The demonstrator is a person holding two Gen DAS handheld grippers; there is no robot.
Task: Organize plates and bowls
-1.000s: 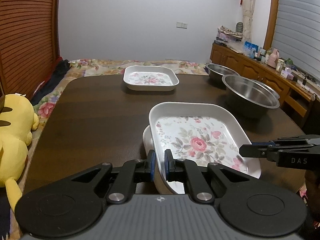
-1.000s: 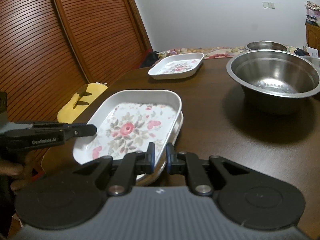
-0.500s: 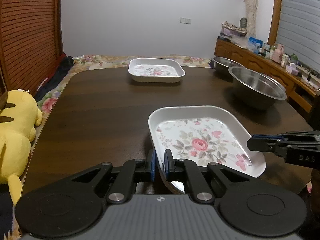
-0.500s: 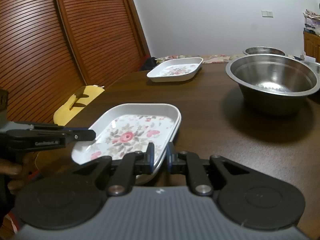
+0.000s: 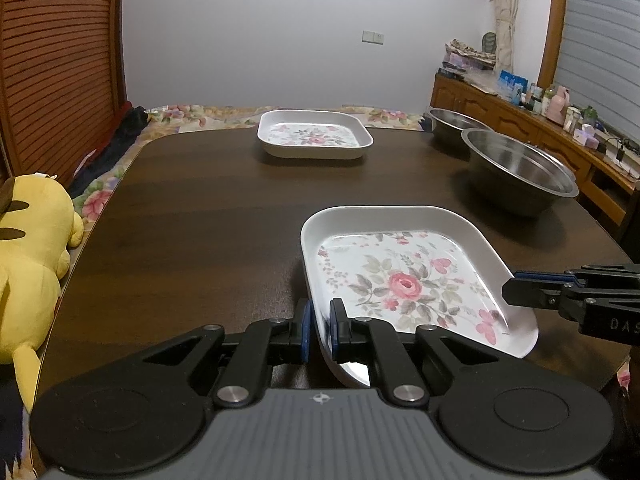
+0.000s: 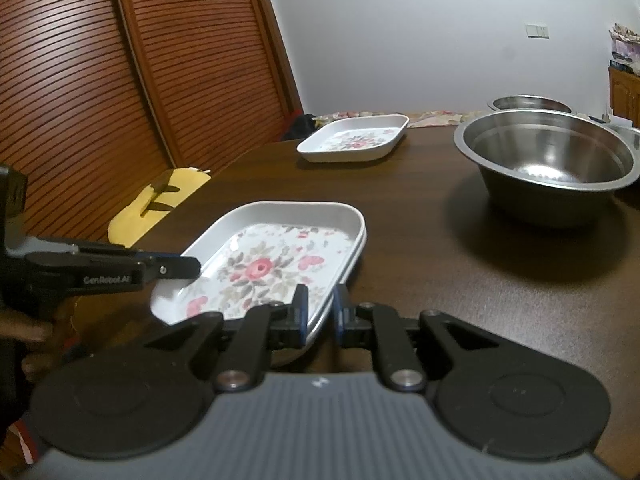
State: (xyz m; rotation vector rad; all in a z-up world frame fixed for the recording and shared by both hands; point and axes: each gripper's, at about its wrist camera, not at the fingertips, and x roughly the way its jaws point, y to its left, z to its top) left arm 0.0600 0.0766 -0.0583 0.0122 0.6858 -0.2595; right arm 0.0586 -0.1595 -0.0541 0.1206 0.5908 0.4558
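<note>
left gripper (image 5: 319, 330): clamped on near-left rim of floral dish (image 5: 404, 276)
right gripper (image 5: 510, 290): enters from right, tips at dish's right rim; grip not clear
second floral dish (image 5: 314, 134): far side of worktop (image 5: 192, 232), well apart
steel bowl (image 5: 518, 170): right side, smaller steel bowl (image 5: 454, 122) behind it
yellow plush toy (image 5: 30, 248): off worktop's left edge
sideboard (image 5: 508, 120): right wall, cluttered

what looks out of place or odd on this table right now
Nothing spilled or broken. The near floral plate is held off the table, tilted, each gripper pinching a rim: left gripper, right gripper. The far floral plate and steel bowls sit flat.
</note>
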